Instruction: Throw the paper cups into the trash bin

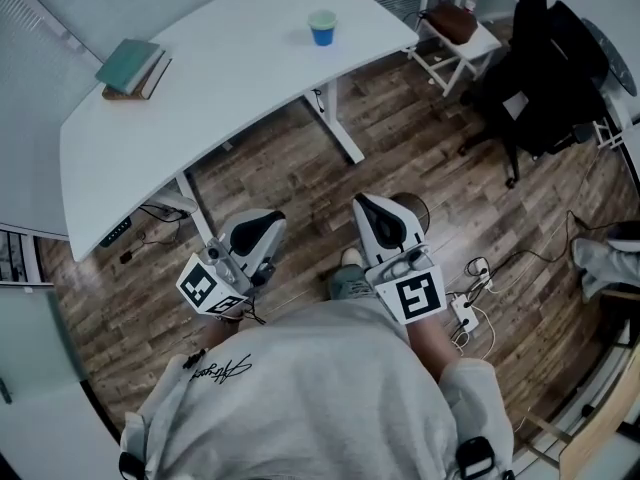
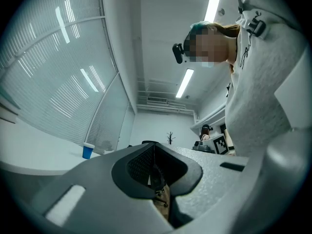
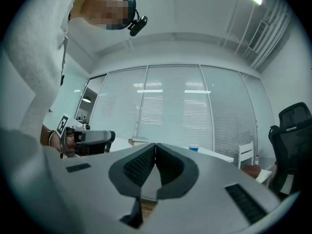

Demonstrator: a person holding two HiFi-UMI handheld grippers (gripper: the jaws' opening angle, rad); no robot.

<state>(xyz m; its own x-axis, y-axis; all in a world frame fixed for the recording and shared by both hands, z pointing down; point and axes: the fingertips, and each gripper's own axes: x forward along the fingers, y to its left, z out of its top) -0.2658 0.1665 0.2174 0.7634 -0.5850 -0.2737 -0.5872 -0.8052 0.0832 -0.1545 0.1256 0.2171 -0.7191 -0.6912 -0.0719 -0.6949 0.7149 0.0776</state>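
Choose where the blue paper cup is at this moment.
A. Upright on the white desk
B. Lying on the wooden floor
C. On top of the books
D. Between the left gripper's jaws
A: in the head view the blue paper cup stands upright on the white desk, apart from the books.

One blue paper cup (image 1: 322, 28) and two stacked books (image 1: 133, 68) sit on the single white table (image 1: 230, 88). At far right are one black office chair (image 1: 550, 68) and one white chair (image 1: 487, 40) bearing one brown bag (image 1: 452, 20).
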